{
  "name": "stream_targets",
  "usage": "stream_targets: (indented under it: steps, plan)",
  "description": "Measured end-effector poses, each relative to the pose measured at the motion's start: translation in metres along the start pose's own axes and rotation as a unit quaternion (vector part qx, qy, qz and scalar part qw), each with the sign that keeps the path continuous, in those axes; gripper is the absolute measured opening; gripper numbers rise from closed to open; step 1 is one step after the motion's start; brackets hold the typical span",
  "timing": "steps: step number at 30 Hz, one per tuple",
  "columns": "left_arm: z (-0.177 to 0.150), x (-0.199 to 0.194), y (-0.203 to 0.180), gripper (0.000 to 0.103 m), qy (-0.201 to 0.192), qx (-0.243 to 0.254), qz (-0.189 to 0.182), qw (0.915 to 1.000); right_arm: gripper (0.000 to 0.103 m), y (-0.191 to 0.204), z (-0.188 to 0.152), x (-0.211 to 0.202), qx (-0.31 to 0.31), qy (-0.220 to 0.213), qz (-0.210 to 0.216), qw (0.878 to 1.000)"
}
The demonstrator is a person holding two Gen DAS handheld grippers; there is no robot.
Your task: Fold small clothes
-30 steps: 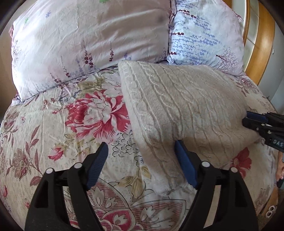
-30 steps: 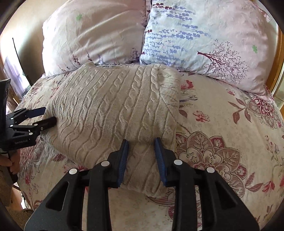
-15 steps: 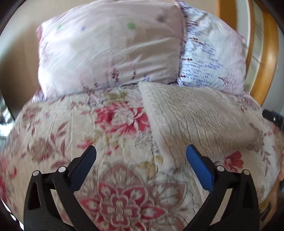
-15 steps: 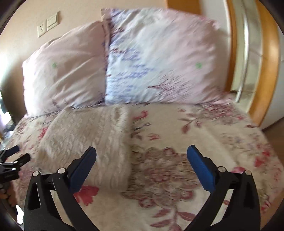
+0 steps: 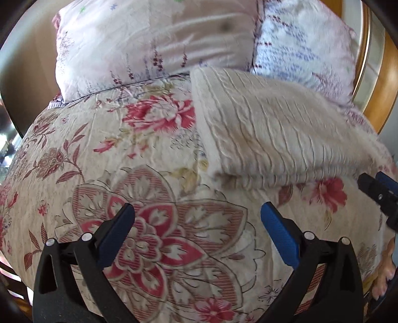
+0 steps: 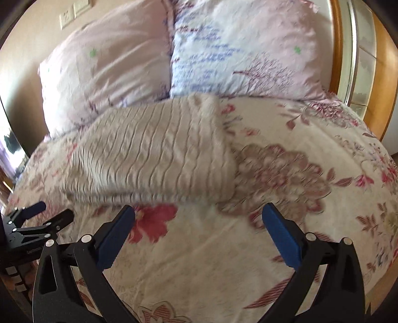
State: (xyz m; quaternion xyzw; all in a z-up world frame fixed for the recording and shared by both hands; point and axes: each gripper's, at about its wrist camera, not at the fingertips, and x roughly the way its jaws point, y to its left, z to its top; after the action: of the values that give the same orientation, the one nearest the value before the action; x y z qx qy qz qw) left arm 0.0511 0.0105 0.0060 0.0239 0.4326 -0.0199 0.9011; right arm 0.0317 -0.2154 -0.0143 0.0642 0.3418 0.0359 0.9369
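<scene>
A cream cable-knit sweater [image 5: 268, 129] lies folded into a rectangle on the floral bedspread; it also shows in the right wrist view [image 6: 154, 154]. My left gripper [image 5: 196, 223] is open and empty, hovering over the bedspread short of the sweater's near left corner. My right gripper [image 6: 197, 223] is open and empty, short of the sweater's near edge. Each gripper shows at the side of the other's view: the right one [image 5: 378, 191], the left one [image 6: 39, 218].
Two pale floral pillows [image 6: 107, 64] [image 6: 243, 49] stand against the wall behind the sweater. The floral bedspread [image 5: 154, 243] covers the bed. A wooden frame [image 6: 383, 74] runs along the right side. A wall socket [image 6: 74, 12] sits above the pillows.
Both grippers have let go of the sweater, opened wide and pulled back toward the near side of the bed. The sweater stays folded.
</scene>
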Motion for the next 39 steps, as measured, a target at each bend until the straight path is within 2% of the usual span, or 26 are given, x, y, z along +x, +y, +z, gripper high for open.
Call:
stream_targets:
  steps: [6, 11, 17, 39]
  plan:
    - [-0.002, 0.008, -0.016, 0.101, 0.013, 0.019, 0.014, 0.9996, 0.102, 0.016, -0.007, 0.011, -0.027, 0.02, -0.026, 0.999]
    - [-0.001, 0.01, -0.015, 0.101, 0.018, 0.008, 0.002, 0.9998, 0.102, 0.015, -0.012, 0.02, -0.022, 0.043, -0.022, 0.999]
    - [-0.003, 0.011, -0.013, 0.101, 0.011, 0.001, -0.006, 0.9999, 0.102, 0.023, -0.013, 0.021, -0.051, 0.046, -0.038, 0.997]
    - [-0.003, 0.012, -0.013, 0.101, 0.003, 0.0, -0.006, 1.0, 0.102, 0.021, -0.013, 0.022, -0.051, 0.044, -0.037, 0.997]
